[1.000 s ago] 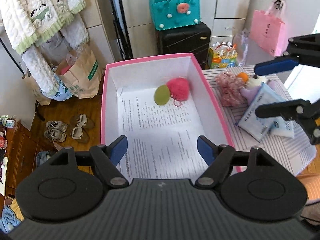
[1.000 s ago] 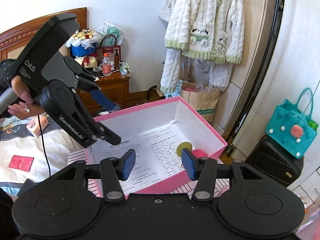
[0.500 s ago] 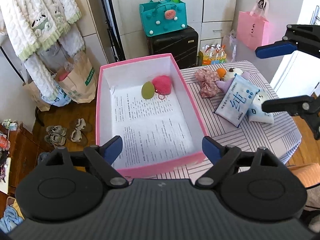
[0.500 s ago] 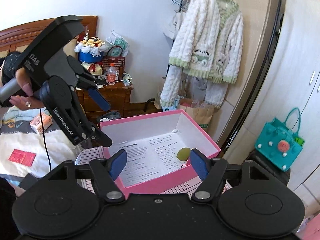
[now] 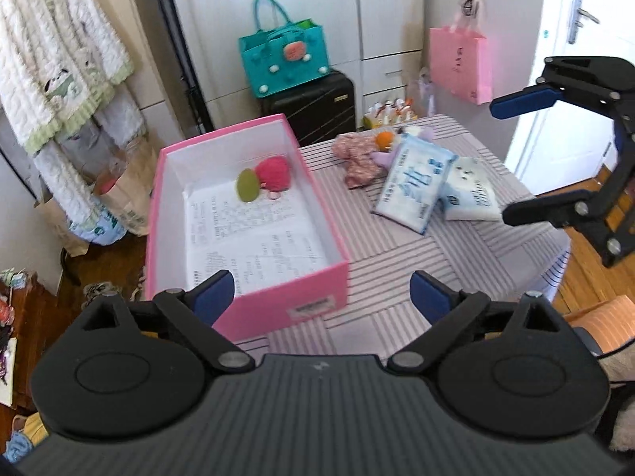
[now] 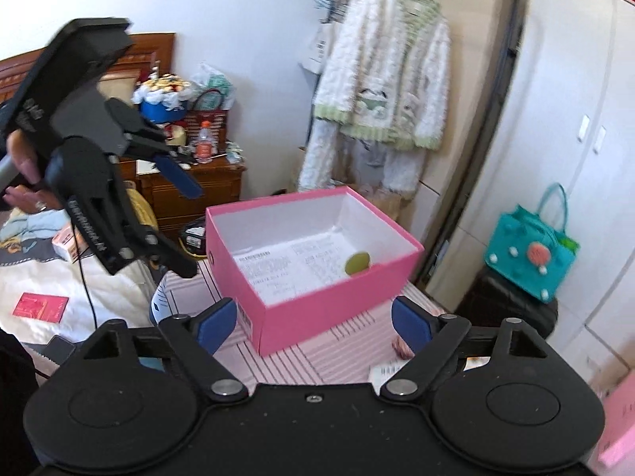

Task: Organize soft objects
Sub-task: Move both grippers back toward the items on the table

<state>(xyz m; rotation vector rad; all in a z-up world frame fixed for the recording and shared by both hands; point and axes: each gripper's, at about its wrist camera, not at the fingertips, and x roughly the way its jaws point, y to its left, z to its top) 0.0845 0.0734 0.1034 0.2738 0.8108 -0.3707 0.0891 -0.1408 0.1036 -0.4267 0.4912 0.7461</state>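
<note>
A pink box with a printed sheet inside stands on the striped table. It holds a red fluffy ball and a green disc at its far end. Right of the box lie a pink frilly cloth, a purple plush with an orange ball and two tissue packs. My left gripper is open and empty above the box's near end. My right gripper is open and empty, held high at the table's right; it also shows in the left wrist view. The box also shows in the right wrist view.
A black suitcase with a teal bag stands behind the table. A pink bag hangs on the right. A fluffy white jacket hangs left, paper bags below. A bed and wooden nightstand lie beyond the left gripper.
Both grippers have pulled back and up from the box and opened wider. The whole box and the table items now show.
</note>
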